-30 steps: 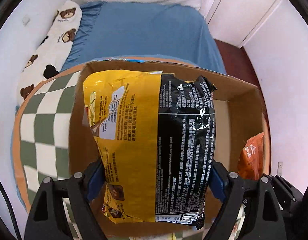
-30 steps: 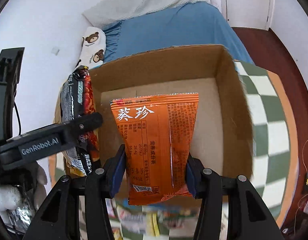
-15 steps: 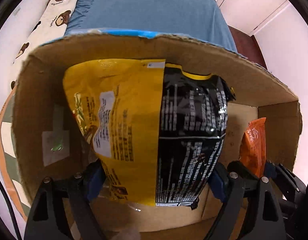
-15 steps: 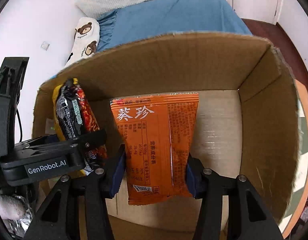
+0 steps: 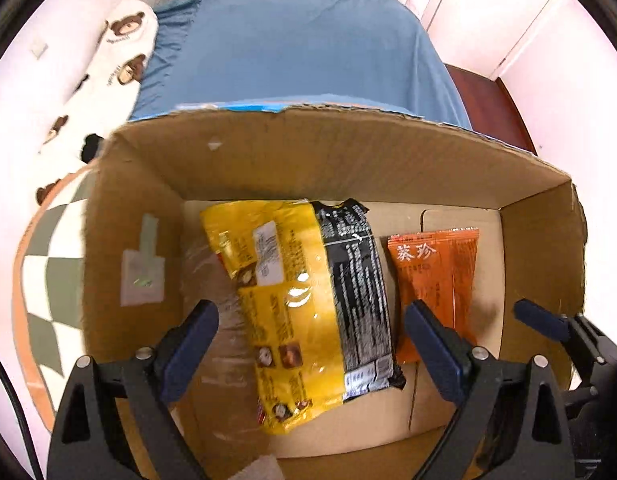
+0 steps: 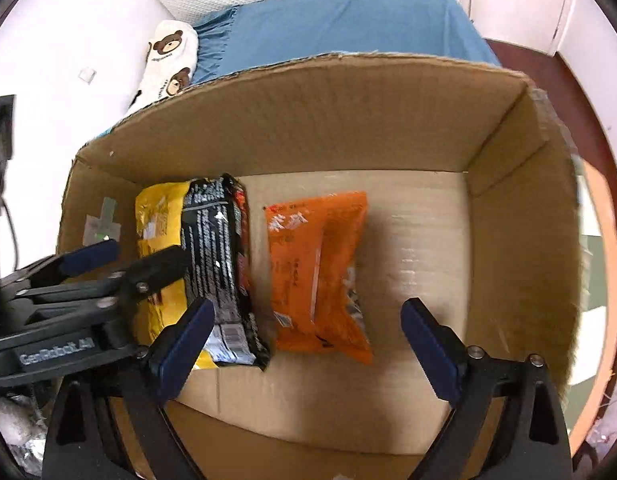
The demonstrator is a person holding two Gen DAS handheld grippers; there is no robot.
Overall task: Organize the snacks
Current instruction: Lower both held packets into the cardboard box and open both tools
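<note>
A yellow and black snack bag (image 5: 304,300) lies on the floor of an open cardboard box (image 5: 308,160). An orange packet (image 5: 436,272) lies to its right. My left gripper (image 5: 310,344) is open above the yellow bag, not touching it. In the right wrist view the yellow and black bag (image 6: 204,252) and the orange packet (image 6: 316,268) lie side by side in the box (image 6: 520,240). My right gripper (image 6: 308,344) is open over the orange packet's near end. The left gripper (image 6: 124,260) shows at the left, over the yellow bag.
The box stands on a green and white checkered table (image 5: 52,264) with an orange rim. Behind it is a bed with a blue sheet (image 5: 292,52) and a bear-print pillow (image 5: 108,64). The box's right half floor (image 6: 420,248) is bare cardboard.
Both grippers lowered their packets into the box and opened. The yellow and black bag and the orange packet now lie flat on the box floor, released.
</note>
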